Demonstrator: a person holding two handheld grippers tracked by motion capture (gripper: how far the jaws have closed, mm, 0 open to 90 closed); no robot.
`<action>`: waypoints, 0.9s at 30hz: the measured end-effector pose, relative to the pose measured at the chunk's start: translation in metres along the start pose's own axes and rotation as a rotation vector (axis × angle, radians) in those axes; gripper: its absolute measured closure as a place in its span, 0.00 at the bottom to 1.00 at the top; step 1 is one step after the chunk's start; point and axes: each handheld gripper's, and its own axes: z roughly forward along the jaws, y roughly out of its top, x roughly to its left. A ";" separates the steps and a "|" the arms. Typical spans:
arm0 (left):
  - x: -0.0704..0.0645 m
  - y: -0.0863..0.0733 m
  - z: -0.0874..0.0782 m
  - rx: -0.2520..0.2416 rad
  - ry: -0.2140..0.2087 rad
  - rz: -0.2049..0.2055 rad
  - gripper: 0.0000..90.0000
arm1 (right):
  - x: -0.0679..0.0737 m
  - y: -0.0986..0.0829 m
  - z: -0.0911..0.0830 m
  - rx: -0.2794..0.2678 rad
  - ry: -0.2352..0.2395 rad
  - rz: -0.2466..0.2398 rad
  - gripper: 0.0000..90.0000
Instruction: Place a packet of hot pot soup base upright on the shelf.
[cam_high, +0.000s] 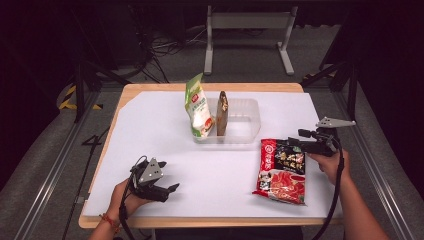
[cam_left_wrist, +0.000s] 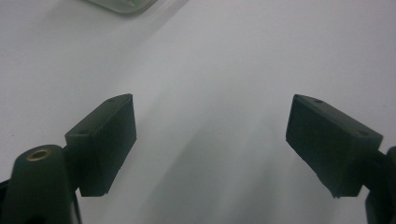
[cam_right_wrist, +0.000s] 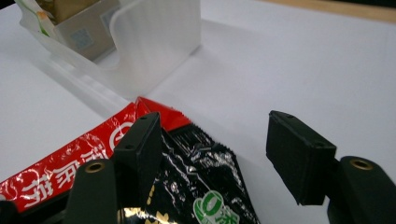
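- High view: the left gripper (cam_high: 170, 189) is held low over the white sheet (cam_high: 150, 135), near the front edge of the table (cam_high: 131, 90), with nothing between its jaws.
- Left gripper view: the jaws are seen wide apart above the bare sheet (cam_left_wrist: 224, 70); a corner of the tray (cam_left_wrist: 123, 4) is seen far ahead, to the left.
- High view: the right gripper (cam_high: 296, 145) is placed at the top right corner of the red and black packet (cam_high: 281, 171), which lies flat on the sheet.
- Right gripper view: the jaws are apart; one jaw stands over the packet (cam_right_wrist: 187, 177), the other over the sheet beside it. Whether the packet is touched cannot be told.
- Ahead of the right gripper, the clear tray (cam_right_wrist: 154, 42) is seen, just beyond the packet.
- In the tray (cam_high: 245, 120), a green and white bag (cam_high: 198, 107) and a brown pack (cam_high: 222, 114) are standing upright.
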 end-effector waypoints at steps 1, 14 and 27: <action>0.000 0.000 0.000 0.000 -0.001 0.000 0.19 | -0.002 -0.002 0.001 0.007 0.007 0.009 0.40; 0.000 0.000 0.002 0.006 -0.006 0.004 0.19 | -0.018 -0.016 0.013 0.080 0.079 0.096 0.39; 0.000 -0.001 0.002 0.011 -0.005 0.006 0.19 | -0.017 -0.018 0.026 0.130 0.136 0.109 0.39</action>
